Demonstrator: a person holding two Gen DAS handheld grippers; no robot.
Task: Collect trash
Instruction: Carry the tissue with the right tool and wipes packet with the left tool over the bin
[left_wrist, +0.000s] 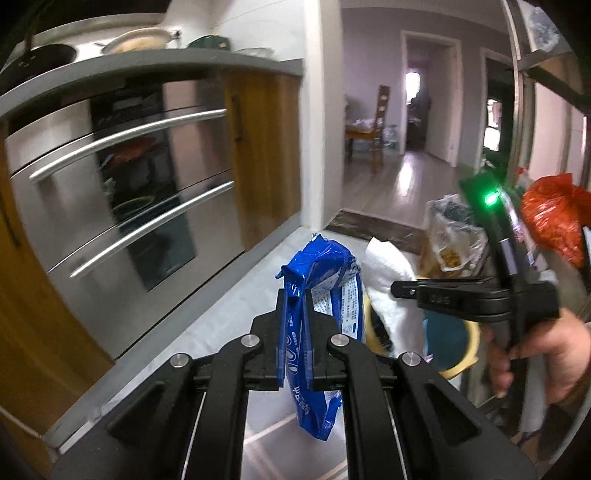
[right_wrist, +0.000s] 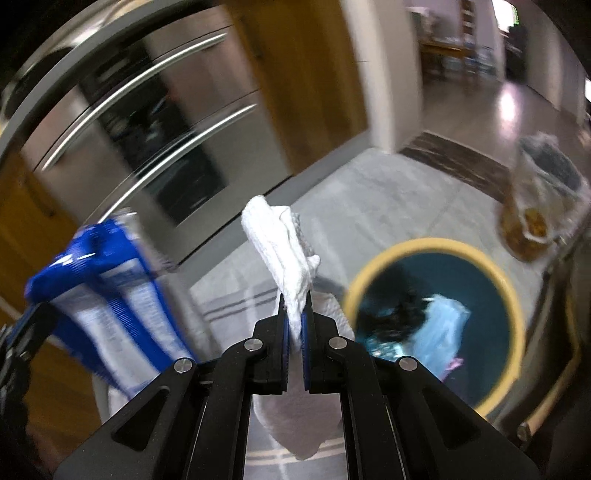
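The left gripper (left_wrist: 294, 295) is closed on a blue snack wrapper (left_wrist: 325, 280), and the jaws pinch it at a crumpled fold near its upper end, so the wrapper hangs free in the air above the grey floor (left_wrist: 236, 295). I think this pinch at one end is chosen so that the rest of the packet can fall straight down when it is released. Its long axis is close to vertical: the crushed top points up and away from the camera, the lower end hangs below the jaws. The right gripper (right_wrist: 295, 310) is closed on a white paper towel (right_wrist: 284, 251), also held by a narrow part, with one end standing up and the other drooping under the fingers. Both pieces are held near the round bin (right_wrist: 513, 295) with a yellow rim, which stands on the floor to the right and already has trash inside.
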